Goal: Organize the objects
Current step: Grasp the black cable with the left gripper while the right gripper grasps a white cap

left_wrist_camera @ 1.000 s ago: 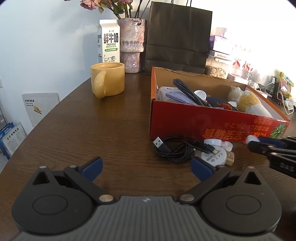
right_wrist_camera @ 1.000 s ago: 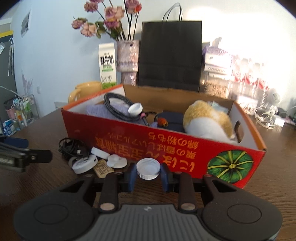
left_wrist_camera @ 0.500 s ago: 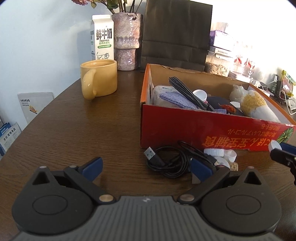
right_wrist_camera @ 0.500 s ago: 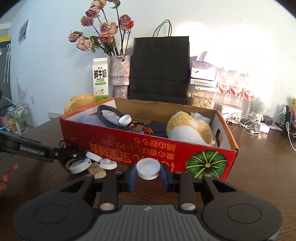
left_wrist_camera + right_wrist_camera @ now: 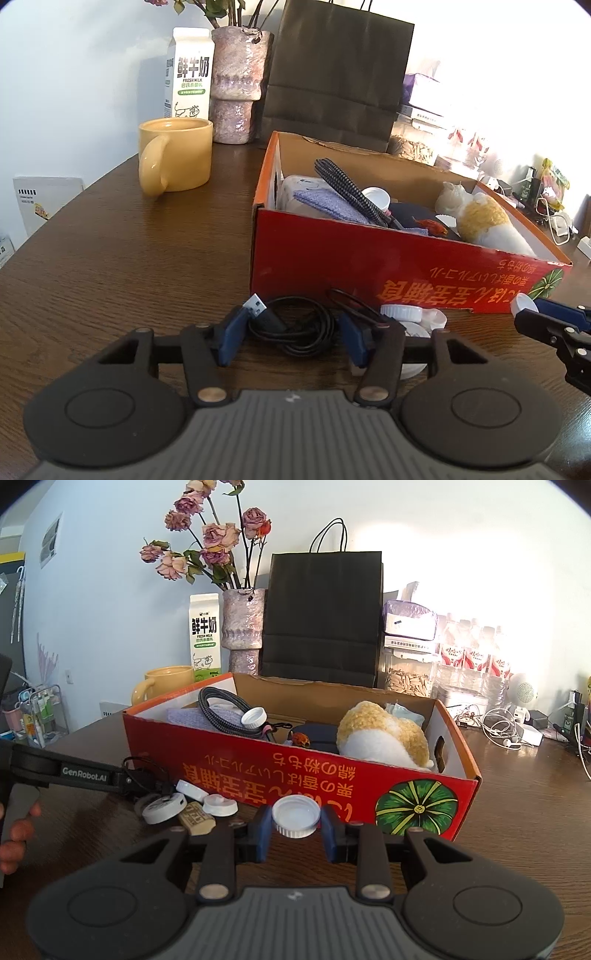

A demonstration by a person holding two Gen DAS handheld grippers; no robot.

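While your right gripper (image 5: 295,829) holds the white plastic bottle cap (image 5: 296,816) just before the red cardboard box (image 5: 332,779), your left gripper (image 5: 291,338), fully open a second ago, is closing around the coiled black USB cable (image 5: 295,325) on the wooden counter (image 5: 110,266), so the cable should go into the box next.

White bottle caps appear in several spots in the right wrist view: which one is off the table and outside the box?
The white cap clamped in the right gripper. One other lies inside the red box; the rest lie on the table.
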